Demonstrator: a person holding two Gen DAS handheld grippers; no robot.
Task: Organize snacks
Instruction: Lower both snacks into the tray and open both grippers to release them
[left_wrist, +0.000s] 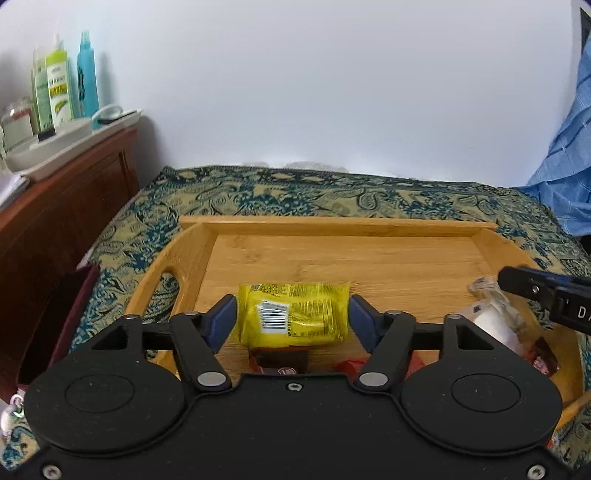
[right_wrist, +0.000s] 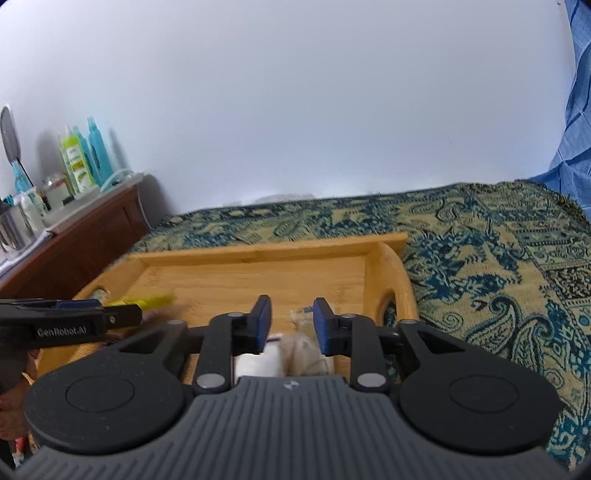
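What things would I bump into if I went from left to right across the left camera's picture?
Bottles on the white tray → wooden cabinet → tray handle hole → yellow snack packet between the left gripper fingers → white wrapped snack → right gripper → blue cloth.

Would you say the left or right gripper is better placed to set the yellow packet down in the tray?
Left. The left gripper already spans the yellow packet above the wooden tray; the right gripper straddles a white wrapped snack.
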